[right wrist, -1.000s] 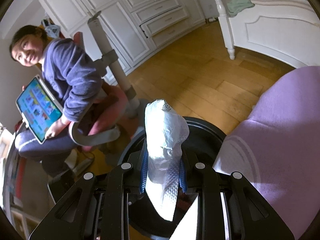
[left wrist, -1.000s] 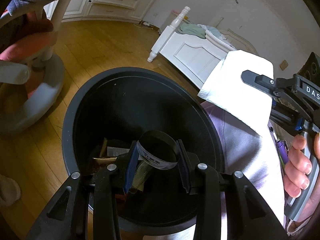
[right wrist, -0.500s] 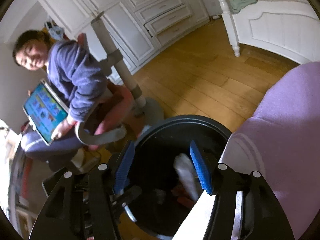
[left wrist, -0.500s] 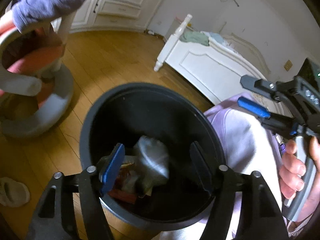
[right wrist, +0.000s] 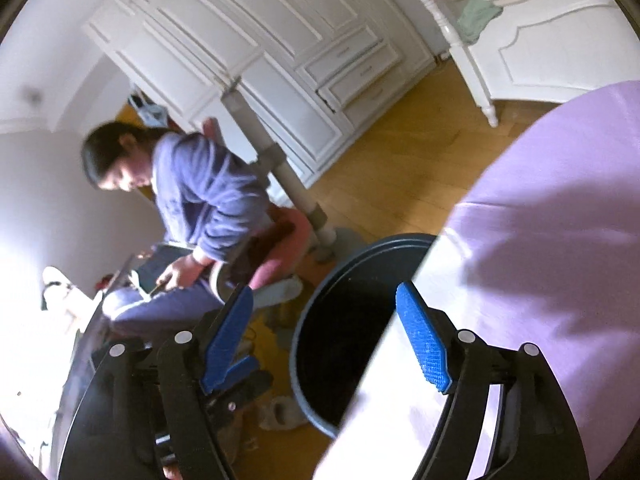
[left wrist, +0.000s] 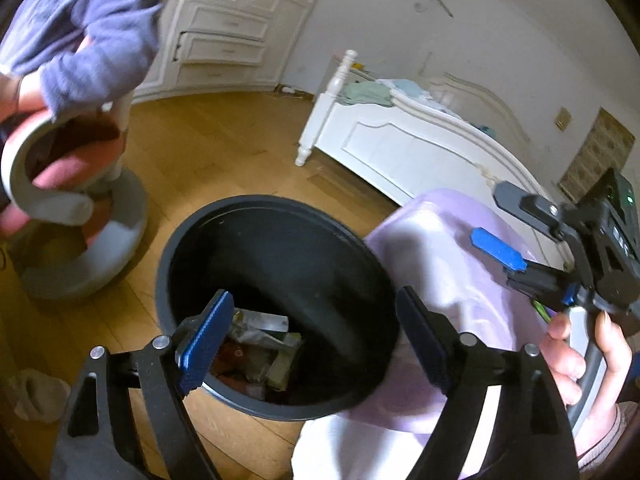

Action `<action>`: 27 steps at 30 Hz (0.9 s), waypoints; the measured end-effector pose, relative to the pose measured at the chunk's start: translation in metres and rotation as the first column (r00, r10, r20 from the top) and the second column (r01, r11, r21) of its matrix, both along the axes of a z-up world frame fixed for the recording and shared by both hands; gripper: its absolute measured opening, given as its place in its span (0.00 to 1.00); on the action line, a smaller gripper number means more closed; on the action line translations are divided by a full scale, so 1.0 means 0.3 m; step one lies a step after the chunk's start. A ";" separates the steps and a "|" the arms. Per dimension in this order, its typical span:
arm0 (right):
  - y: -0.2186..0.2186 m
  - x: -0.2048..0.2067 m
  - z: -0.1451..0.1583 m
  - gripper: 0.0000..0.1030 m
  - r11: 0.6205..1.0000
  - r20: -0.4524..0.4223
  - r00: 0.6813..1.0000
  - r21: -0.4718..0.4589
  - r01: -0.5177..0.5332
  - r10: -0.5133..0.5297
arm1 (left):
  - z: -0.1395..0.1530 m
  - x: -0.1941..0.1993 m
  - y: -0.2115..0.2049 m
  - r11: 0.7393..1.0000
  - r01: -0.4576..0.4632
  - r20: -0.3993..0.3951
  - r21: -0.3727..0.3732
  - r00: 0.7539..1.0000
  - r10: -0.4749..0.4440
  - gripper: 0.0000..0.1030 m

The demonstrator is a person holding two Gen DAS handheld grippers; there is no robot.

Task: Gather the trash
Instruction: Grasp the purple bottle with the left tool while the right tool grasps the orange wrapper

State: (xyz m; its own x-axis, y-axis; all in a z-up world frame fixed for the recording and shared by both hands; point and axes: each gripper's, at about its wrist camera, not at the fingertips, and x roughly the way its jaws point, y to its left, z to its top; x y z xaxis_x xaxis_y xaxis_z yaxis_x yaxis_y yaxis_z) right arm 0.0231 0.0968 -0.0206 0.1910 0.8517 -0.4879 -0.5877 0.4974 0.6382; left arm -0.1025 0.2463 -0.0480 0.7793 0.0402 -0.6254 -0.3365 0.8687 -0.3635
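Blurring trash [left wrist: 260, 344] deep inside bin [left wrist: 176, 248]

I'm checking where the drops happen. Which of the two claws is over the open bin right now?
The left claw: its open jaws frame the black bin's trash. The right claw, also open and empty, sits off toward the purple-covered surface beside the bin.

Left gripper [left wrist: 316, 332] hanging wide apart, empty, over black bin [left wrist: 280, 216]; trash [left wrist: 260, 348] lying at bin bottom. Right gripper [left wrist: 496, 220] showing at right, spread apart, empty, hand [left wrist: 584, 356] gripping its handle.
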 end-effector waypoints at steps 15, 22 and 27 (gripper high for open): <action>-0.935 -0.016 0.142 0.75 0.897 0.155 0.883 0.060 0.438 -0.442 | 0.144 0.299 -0.486 0.931 0.354 0.007 0.086 0.935 -0.356 0.81; -1.227 0.006 0.093 0.75 0.789 0.156 0.779 0.003 0.614 -0.607 | 0.112 0.419 -0.688 0.848 0.515 -0.065 0.125 0.857 -0.511 0.81; -1.351 0.057 0.048 0.75 0.725 0.167 0.721 -0.043 0.687 -0.673 | 0.085 0.487 -0.785 0.801 0.585 -0.118 0.130 0.811 -0.573 0.81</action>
State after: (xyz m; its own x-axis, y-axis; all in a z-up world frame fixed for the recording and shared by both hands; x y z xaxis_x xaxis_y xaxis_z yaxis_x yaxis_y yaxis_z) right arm 0.0403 -0.3086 -0.0061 0.7678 0.4184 -0.4851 -0.1407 0.8489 0.5095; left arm 0.0435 0.0108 -0.0225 0.6429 -0.3055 -0.7024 0.2276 0.9518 -0.2056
